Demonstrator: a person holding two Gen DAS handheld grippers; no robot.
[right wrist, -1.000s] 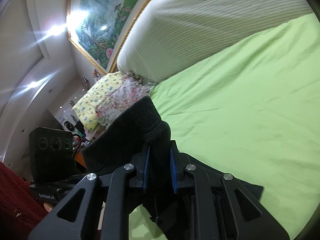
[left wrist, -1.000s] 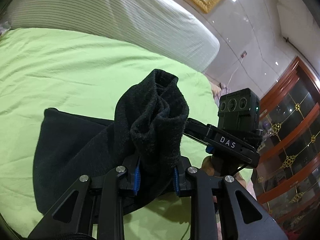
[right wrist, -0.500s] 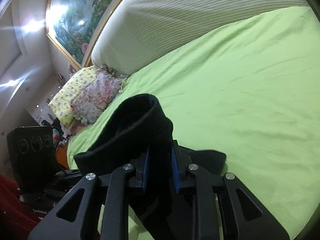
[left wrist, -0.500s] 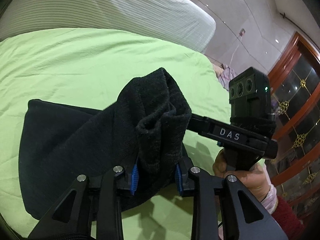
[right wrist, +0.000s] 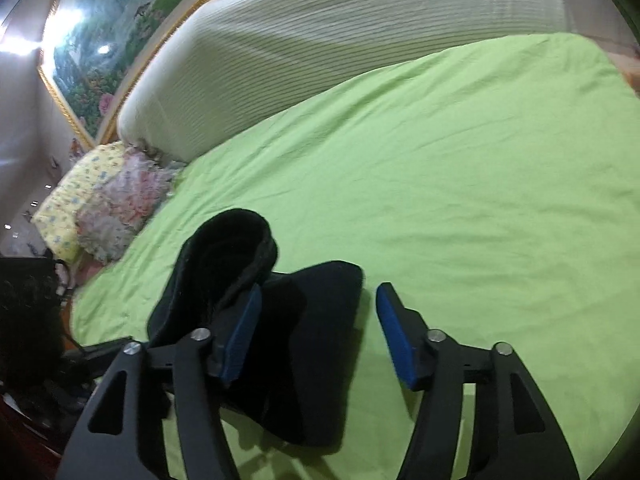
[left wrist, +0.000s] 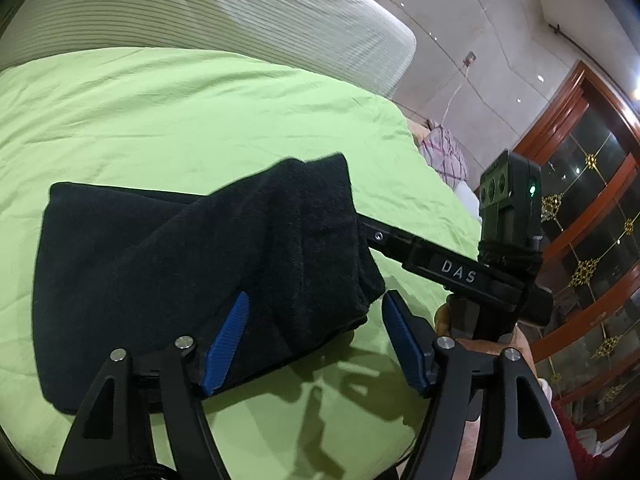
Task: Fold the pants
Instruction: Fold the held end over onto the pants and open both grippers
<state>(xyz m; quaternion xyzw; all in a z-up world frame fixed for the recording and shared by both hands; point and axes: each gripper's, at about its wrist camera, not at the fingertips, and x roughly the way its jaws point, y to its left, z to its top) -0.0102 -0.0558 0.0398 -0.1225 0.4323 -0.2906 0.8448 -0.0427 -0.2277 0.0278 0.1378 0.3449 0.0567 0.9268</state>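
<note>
The black pants [left wrist: 168,264] lie folded in a thick bundle on the green bed sheet [left wrist: 192,120]. My left gripper [left wrist: 316,320] is open, its blue pads on either side of the bundle's near right corner, with the cloth lying loose between them. My right gripper [right wrist: 316,316] is open too; the pants [right wrist: 280,320] lie between its pads, with one rolled end [right wrist: 228,252] standing up by the left pad. In the left wrist view the right gripper's body [left wrist: 460,272] reaches in from the right, its tips hidden behind the cloth.
A white striped headboard cushion [left wrist: 220,12] runs along the far side of the bed. Floral pillows [right wrist: 108,208] lie off the bed's left corner. A wooden cabinet with glass doors [left wrist: 592,220] stands at the right. The sheet's edge [left wrist: 440,184] drops off toward the cabinet.
Both grippers have opened and let go of the pants. The lifted cloth has dropped onto the lower layer, and both grippers have come down toward the bed.
</note>
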